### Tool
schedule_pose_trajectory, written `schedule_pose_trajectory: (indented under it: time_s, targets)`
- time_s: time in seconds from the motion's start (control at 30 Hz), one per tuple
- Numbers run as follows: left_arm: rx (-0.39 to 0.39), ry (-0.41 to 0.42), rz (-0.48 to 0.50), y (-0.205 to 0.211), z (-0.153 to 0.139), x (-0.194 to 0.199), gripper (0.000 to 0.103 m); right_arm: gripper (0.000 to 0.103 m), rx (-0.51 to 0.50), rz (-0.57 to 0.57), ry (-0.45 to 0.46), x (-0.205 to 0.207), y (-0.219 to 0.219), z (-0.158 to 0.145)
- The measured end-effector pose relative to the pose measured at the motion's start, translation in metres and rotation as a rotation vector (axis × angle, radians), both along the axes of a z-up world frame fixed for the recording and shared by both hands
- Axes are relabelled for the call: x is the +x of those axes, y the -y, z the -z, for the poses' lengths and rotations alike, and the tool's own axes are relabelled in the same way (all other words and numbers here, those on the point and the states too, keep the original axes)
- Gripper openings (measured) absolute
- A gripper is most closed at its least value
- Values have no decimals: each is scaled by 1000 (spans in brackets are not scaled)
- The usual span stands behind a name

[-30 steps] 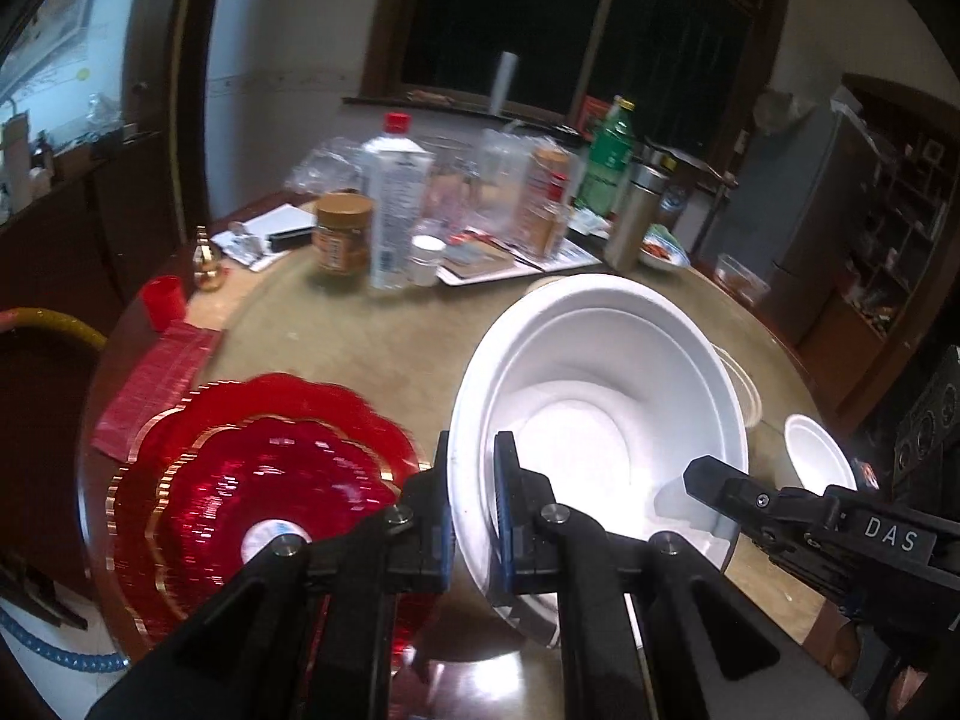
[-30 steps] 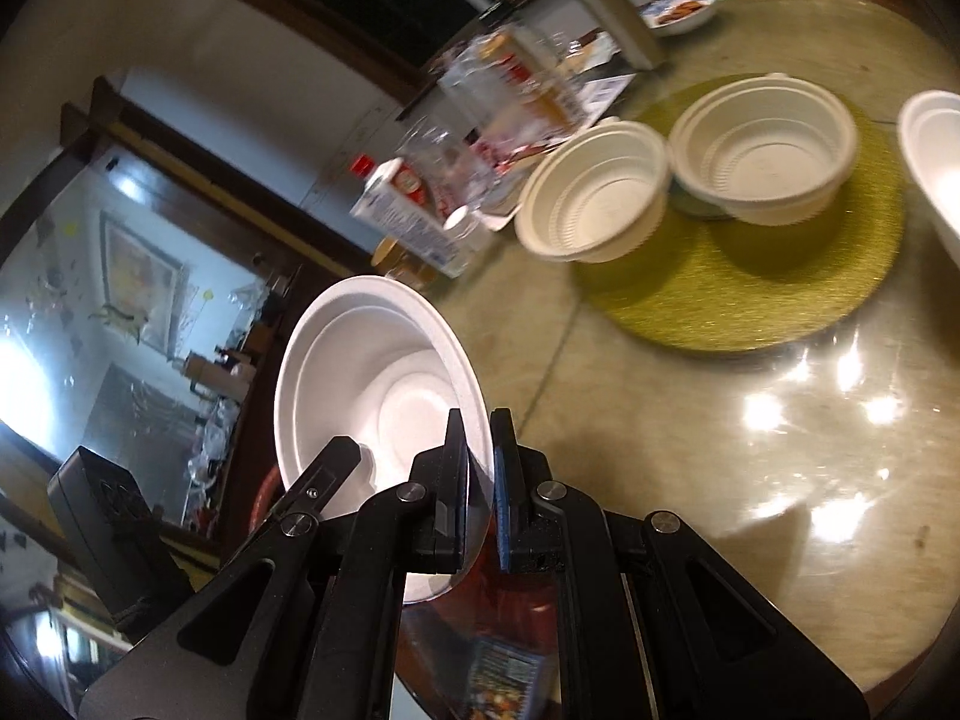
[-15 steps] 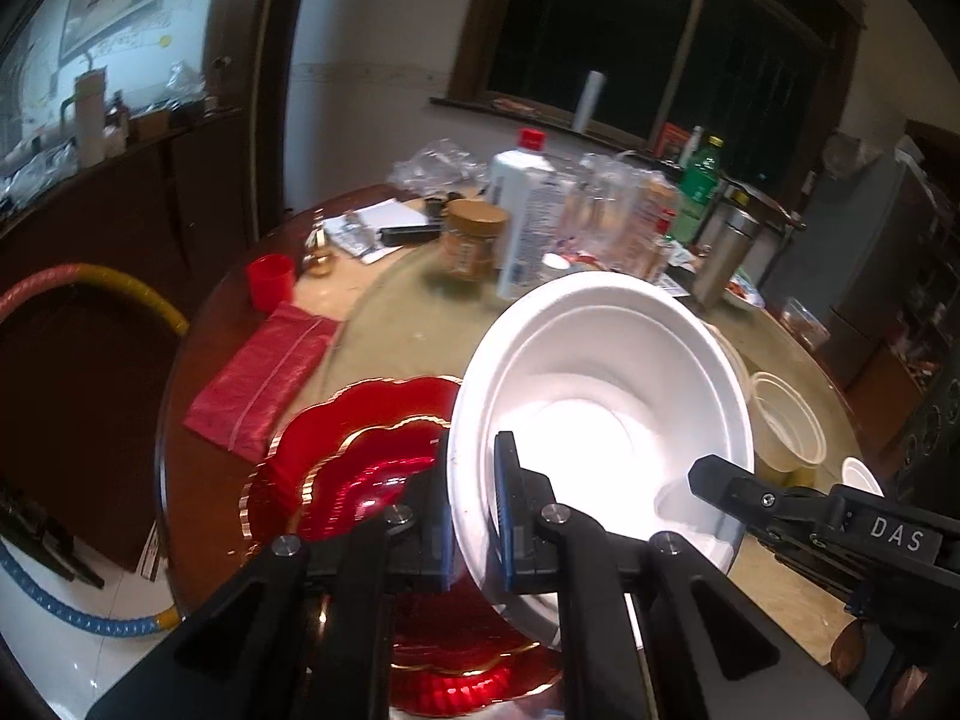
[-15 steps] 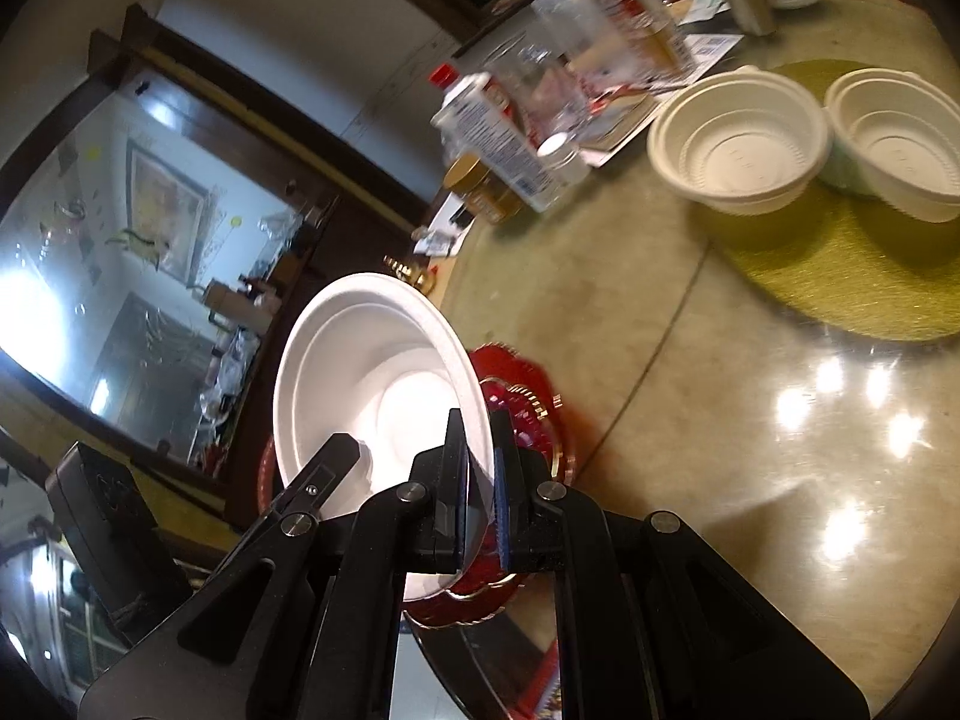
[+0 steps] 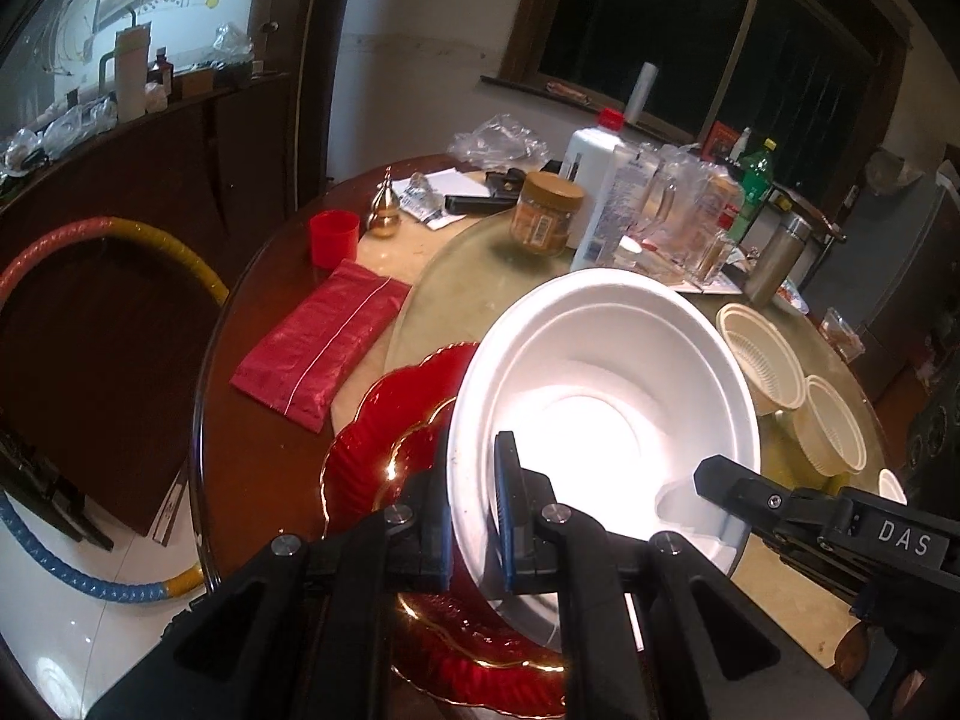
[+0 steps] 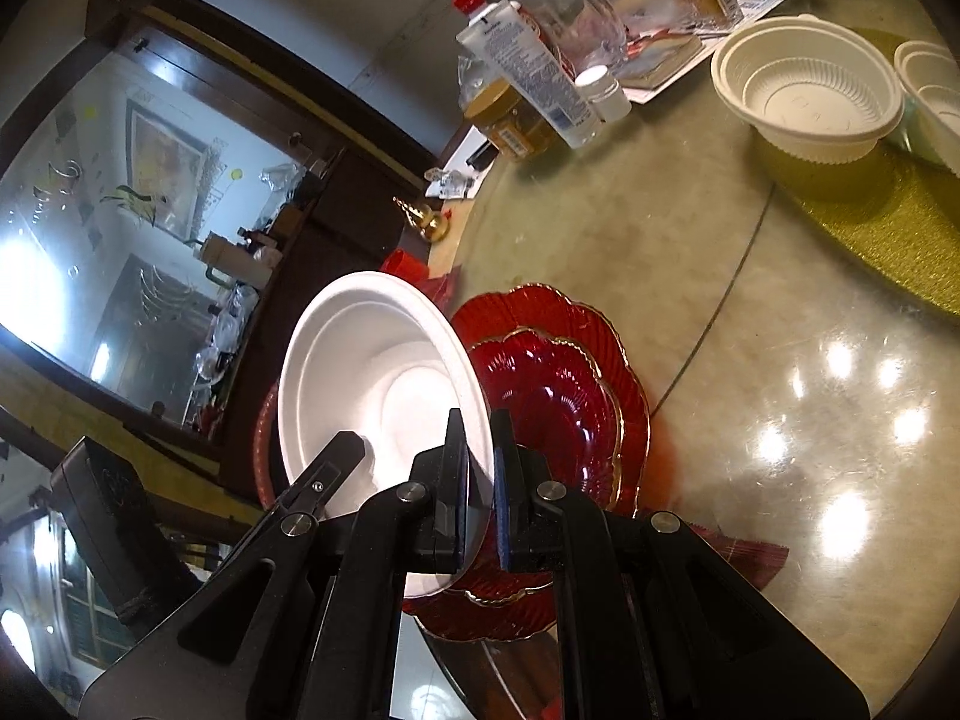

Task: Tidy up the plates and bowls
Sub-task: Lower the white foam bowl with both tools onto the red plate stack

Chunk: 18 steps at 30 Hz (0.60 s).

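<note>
Both grippers have carried the white bowl (image 5: 606, 396) leftward across the table, so it now hangs over the red plates (image 6: 558, 384) instead of beside them. Left gripper (image 5: 474, 516) is clamped on the bowl's near rim; right gripper (image 6: 477, 492) is clamped on the opposite rim. The bowl is tilted, held between them above the stacked plates. Past it lie a red cloth (image 5: 318, 342) and a red cup (image 5: 333, 237). Farther right, two cream bowls (image 5: 762, 360) sit on a green mat (image 6: 888, 222), well apart.
</note>
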<state>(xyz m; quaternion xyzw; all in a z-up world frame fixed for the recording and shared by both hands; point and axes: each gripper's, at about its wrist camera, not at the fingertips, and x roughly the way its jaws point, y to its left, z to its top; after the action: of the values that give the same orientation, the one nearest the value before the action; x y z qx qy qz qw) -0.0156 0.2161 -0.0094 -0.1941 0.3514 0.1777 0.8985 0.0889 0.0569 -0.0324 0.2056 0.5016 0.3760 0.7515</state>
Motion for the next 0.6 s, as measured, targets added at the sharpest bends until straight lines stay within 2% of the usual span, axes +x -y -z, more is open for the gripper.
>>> schedule_pose_trajectory:
  time_s: [0.33, 0.6]
  targets:
    - [23, -46, -24, 4, 12, 4, 10, 7, 14, -36, -32, 7, 0, 18]
    - [23, -52, -33, 4, 14, 3, 10, 7, 9, -49, -29, 6, -1, 19]
